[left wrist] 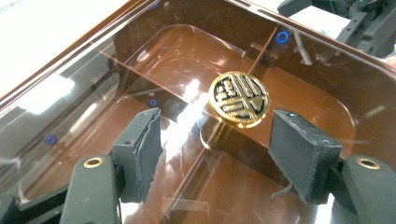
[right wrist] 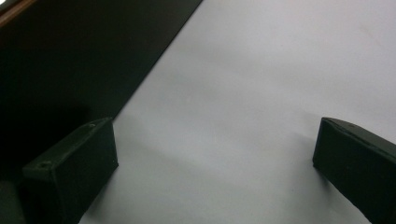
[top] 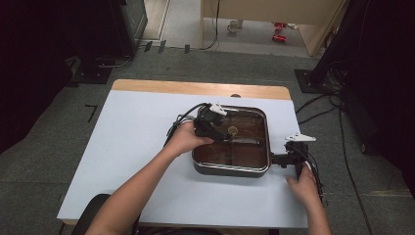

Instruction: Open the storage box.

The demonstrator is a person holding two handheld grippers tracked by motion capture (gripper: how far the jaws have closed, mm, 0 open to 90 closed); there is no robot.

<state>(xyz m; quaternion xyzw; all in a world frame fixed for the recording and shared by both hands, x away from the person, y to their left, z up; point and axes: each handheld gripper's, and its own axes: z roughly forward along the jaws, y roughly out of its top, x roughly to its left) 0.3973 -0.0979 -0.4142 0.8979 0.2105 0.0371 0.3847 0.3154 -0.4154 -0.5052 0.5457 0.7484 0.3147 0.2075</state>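
Centrally, the bench (top: 137,147) is being occupied by a brown lidded tray (top: 244,164). Its gold knob (left wrist: 239,99) is being straddled by the left gripper (left wrist: 215,149), jaws apart, untouching. Right of the tray, the right gripper (right wrist: 215,163) is being held apart.

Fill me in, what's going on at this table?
A person works a gripper in each hand at a square brown box with a clear tinted lid. The left gripper hovers over the lid's round gold knob, jaws apart on either side and not touching it. The right gripper sits by the box's right edge, jaws open over the white table cover. The lid is on.
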